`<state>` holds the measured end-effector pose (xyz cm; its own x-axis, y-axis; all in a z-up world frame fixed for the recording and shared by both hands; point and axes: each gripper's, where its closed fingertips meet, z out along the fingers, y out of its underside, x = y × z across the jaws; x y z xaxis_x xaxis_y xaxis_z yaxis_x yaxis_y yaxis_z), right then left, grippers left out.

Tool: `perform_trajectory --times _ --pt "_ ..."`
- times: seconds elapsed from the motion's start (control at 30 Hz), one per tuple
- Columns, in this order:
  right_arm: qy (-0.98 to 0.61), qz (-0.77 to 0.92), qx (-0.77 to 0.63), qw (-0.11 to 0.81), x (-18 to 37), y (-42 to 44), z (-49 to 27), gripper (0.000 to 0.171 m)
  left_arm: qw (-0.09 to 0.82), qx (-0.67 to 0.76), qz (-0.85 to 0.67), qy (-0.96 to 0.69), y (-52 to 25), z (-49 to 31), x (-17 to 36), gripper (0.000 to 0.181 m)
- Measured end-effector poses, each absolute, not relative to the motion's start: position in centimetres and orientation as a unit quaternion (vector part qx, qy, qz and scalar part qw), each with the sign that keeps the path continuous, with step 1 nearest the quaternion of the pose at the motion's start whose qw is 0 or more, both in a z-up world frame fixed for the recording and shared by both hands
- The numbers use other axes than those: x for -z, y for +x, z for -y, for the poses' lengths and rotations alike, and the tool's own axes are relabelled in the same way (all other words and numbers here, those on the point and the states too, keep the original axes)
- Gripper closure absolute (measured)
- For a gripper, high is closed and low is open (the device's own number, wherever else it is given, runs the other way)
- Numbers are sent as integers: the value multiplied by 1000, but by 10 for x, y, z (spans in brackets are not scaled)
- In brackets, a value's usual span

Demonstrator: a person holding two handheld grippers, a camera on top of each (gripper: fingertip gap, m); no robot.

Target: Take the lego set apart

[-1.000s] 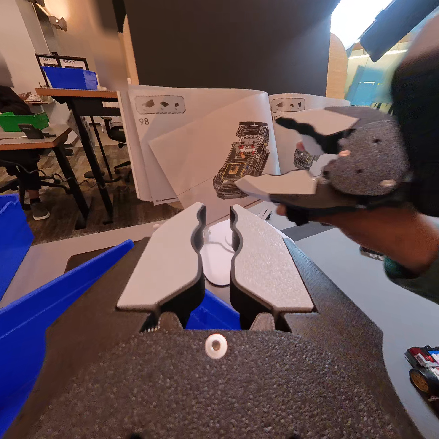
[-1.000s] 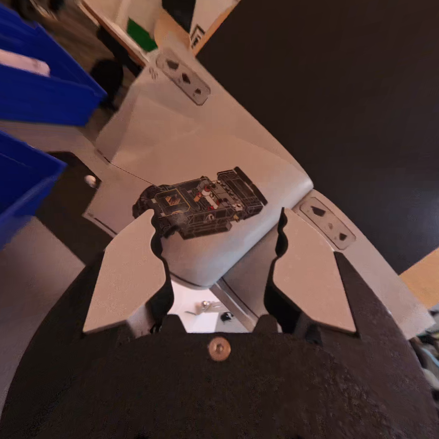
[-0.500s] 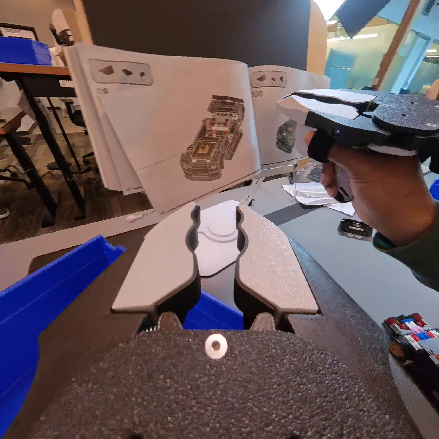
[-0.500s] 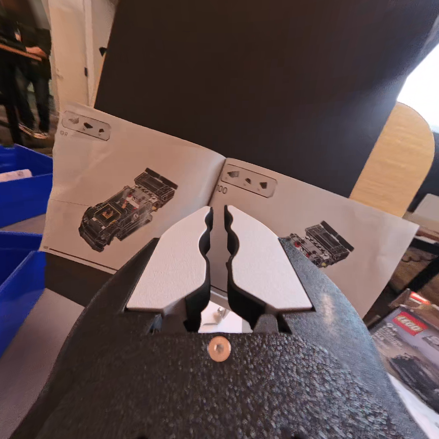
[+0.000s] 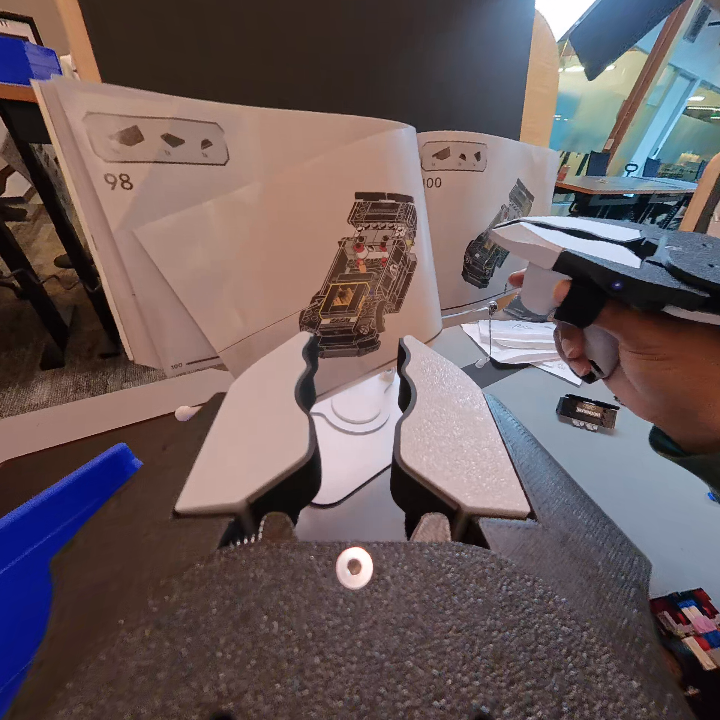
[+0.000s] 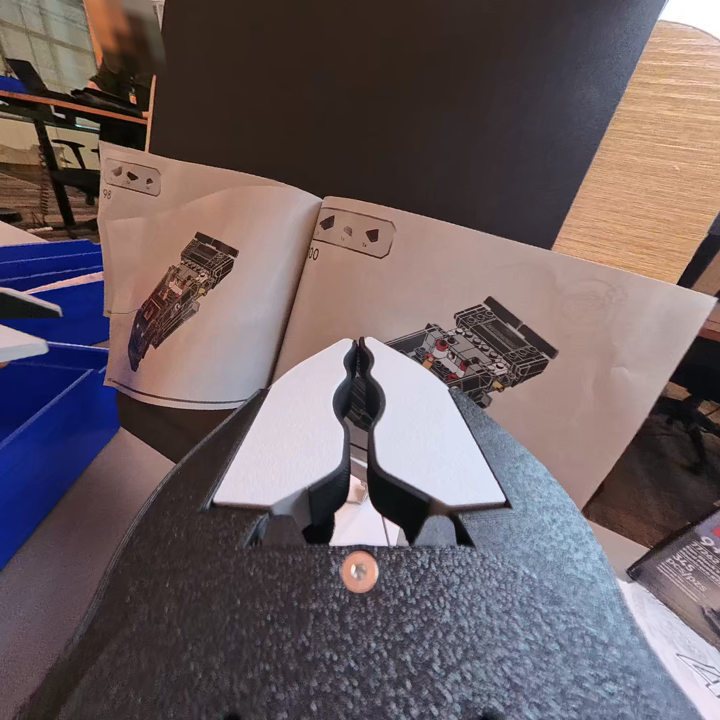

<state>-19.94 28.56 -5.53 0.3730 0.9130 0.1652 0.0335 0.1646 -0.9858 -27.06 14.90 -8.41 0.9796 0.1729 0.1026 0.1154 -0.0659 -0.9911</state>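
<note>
The lego car (image 5: 689, 631) lies at the lower right edge of the left wrist view, only partly in frame. A loose black lego piece (image 5: 586, 411) lies on the grey table. My left gripper (image 5: 356, 339) is open and empty, low over the table in front of the open instruction booklet (image 5: 253, 241). My right gripper (image 6: 358, 342) is shut with nothing in it, held before the booklet's right page (image 6: 487, 311). It also shows in the left wrist view (image 5: 502, 237), held in a hand at the right.
The booklet stands upright on a white stand (image 5: 350, 448). Blue bins sit at the left (image 5: 58, 545) (image 6: 46, 420). Loose papers (image 5: 518, 346) lie behind the black piece. The lego box (image 6: 685, 576) is at the right. A dark panel stands behind. Tip to tip, the grippers are about 15 cm apart. It is some 30 cm from my right tips to the loose black lego piece (image 5: 586, 411). Left tips and right tips are each some 30 cm from the lego car (image 5: 689, 631).
My right gripper went from wide open around a turning page to fully shut, and drew back to the right. My left gripper's fingers opened wider. The page has settled to the left.
</note>
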Motion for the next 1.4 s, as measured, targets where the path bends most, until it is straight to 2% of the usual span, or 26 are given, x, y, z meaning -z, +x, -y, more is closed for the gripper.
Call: perform_trajectory --times 0.2,0.3,0.37,0.47,0.53,0.57,0.6,0.63,0.73,1.0,1.17,1.23,1.33,1.4 --pt "-546 408 -365 635 52 -174 -304 168 665 -28 98 -740 -273 -145 95 142" --pt "-497 442 -394 634 45 -173 -275 156 665 -33 113 -737 -281 -142 96 143" --pt "-464 501 -375 627 47 -191 -239 133 674 -32 128 -727 -286 -140 93 144" --pt "-446 556 -272 647 55 -231 -207 87 688 -29 151 -709 -292 -138 87 145" --pt "-460 559 -185 664 65 -254 -215 79 695 -30 158 -701 -292 -134 84 145" --pt "-465 562 -142 669 71 -261 -225 85 694 -31 157 -702 -292 -132 84 145" --pt "-464 560 -112 678 74 -263 -235 109 692 -33 154 -705 -291 -130 84 145" --pt "-456 555 -104 688 73 -261 -241 122 690 -36 151 -707 -291 -126 84 145" --pt "-469 524 -163 692 63 -240 -249 156 692 -60 139 -705 -298 -112 80 146" --pt "-527 469 -372 603 65 -203 -281 154 690 13 75 -719 -271 -141 77 141" --pt "-544 452 -412 574 69 -195 -294 157 647 17 4 -762 -252 -191 80 125" --pt "-542 459 -407 574 70 -193 -297 157 635 23 -35 -771 -237 -204 80 131" --pt "-540 459 -412 573 68 -187 -300 157 638 21 -88 -765 -208 -217 78 166" --pt "-545 440 -439 562 65 -178 -303 154 638 14 -113 -761 -187 -225 80 178"
